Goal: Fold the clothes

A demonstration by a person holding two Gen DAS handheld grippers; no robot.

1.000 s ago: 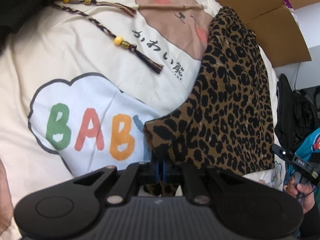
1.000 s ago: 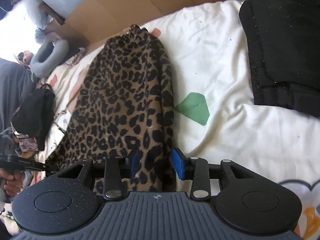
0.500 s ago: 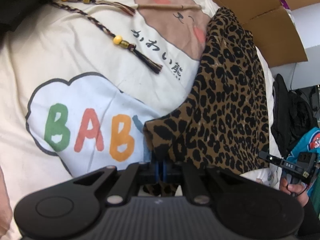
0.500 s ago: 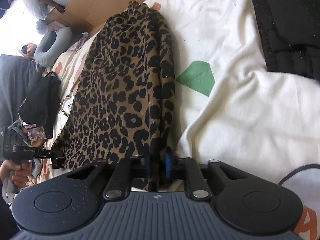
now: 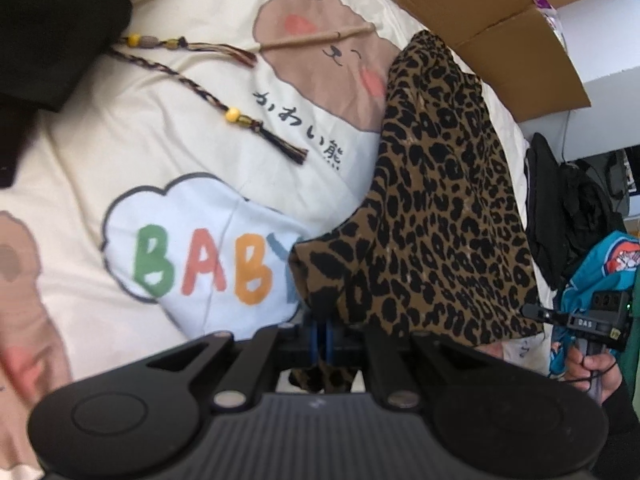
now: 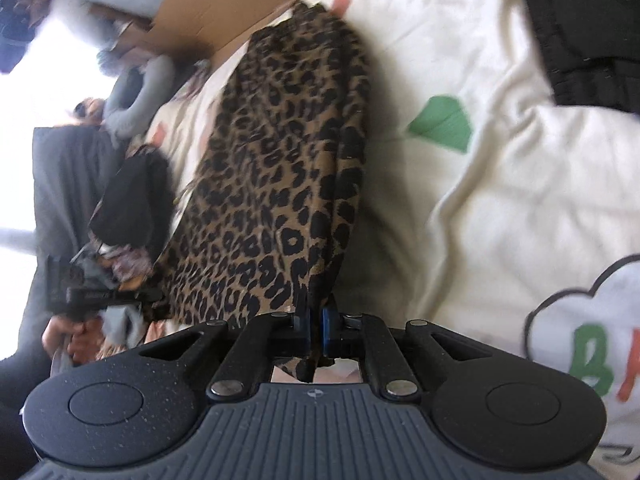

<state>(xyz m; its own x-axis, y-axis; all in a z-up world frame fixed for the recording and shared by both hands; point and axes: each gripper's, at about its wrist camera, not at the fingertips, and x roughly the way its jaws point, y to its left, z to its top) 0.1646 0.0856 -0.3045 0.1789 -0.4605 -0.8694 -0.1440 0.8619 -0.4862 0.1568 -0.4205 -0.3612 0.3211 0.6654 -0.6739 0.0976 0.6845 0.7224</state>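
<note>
— Right, both grippers are clamping the leopard-print garment (image 5: 440,208) at its near end. The left gripper (image 5: 320,330) is pinching one near corner, blue pads squeezed tight on the cloth, a bit of fabric hanging below them.

— And the other one?

— The right gripper (image 6: 315,332) is doing the same at the other near corner, jaws narrowed right down on a fold of the print.

— Where is the garment lying?

— It is stretching away along the cream bedspread (image 5: 120,152), its far end reaching the edge by the cardboard (image 5: 500,28). The near corners are lifting slightly off the spread.

— Anything beside it?

— A braided tasselled cord (image 5: 208,96) is lying well apart from it, toward the spread's far corner, near the bear print (image 5: 320,64). The "BABY" cloud print (image 5: 200,256) is showing just beside the left-hand corner of the garment. Dark clothing (image 6: 580,28) is sitting by the spread's other edge, apart from the leopard piece.
</note>
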